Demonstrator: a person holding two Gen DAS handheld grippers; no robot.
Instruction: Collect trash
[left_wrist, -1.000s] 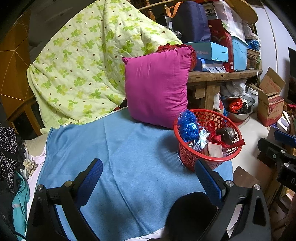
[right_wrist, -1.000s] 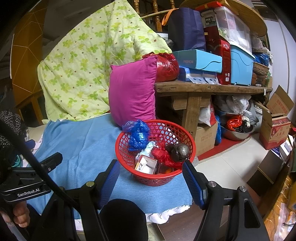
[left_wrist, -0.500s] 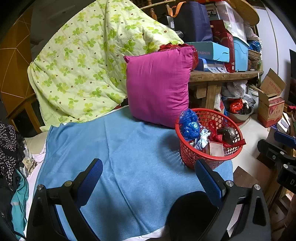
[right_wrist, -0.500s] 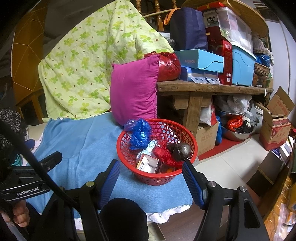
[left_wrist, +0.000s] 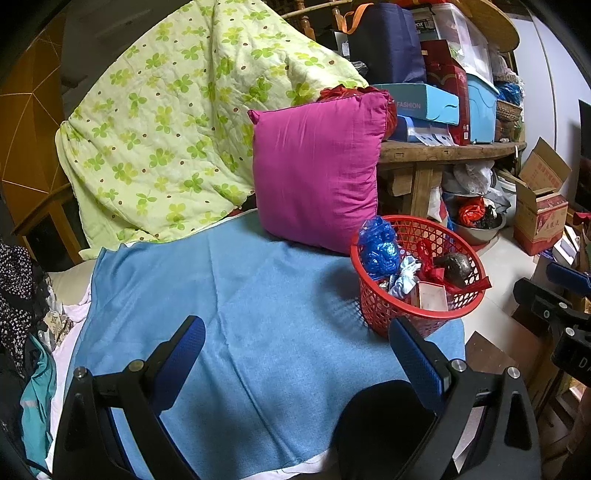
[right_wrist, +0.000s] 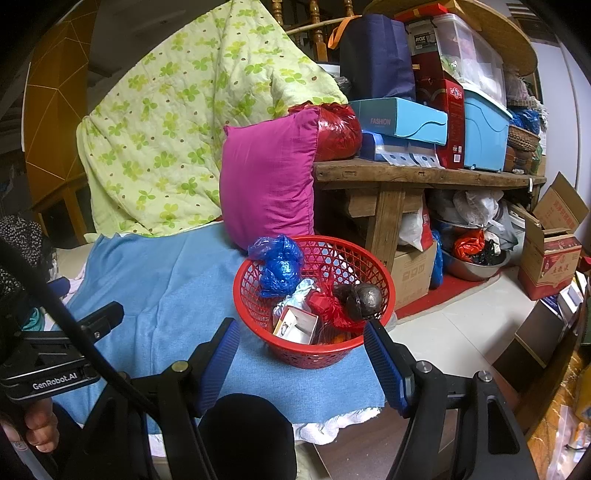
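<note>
A bed covered by a blue cloth (left_wrist: 236, 317) is filling most of both views, with a green clover-print quilt (left_wrist: 177, 140) heaped behind it and a magenta pillow (left_wrist: 317, 173) leaning upright against a cluttered wooden counter (right_wrist: 424, 175). A red mesh basket (right_wrist: 314, 360) is sitting on the cloth at the bed's near right corner, just in front of the pillow. It is holding the collected trash: a crumpled blue plastic bag (right_wrist: 279, 264) at its back rim, a red wrapper (right_wrist: 327, 306), a dark rounded lump (right_wrist: 362, 299) and a small white box (right_wrist: 297, 325).

The left gripper (left_wrist: 295, 343) is hovering over bare cloth with its fingers wide apart and nothing between them. The right gripper (right_wrist: 301, 347) is hanging just before the basket, fingers also spread wide and empty, the basket's near rim showing between them.

The cloth looks clear of loose trash, so the gathering seems about finished. If the basket is to be lifted next, it would be best to close on the rim at one side, gently, since the thin mesh will flex, and to keep it level so the blue bag perched at the edge is not tipping out.

Compared with a second ago, almost nothing is differing: both grippers are staying where they were, equally open, and the basket's contents are lying unchanged.
</note>
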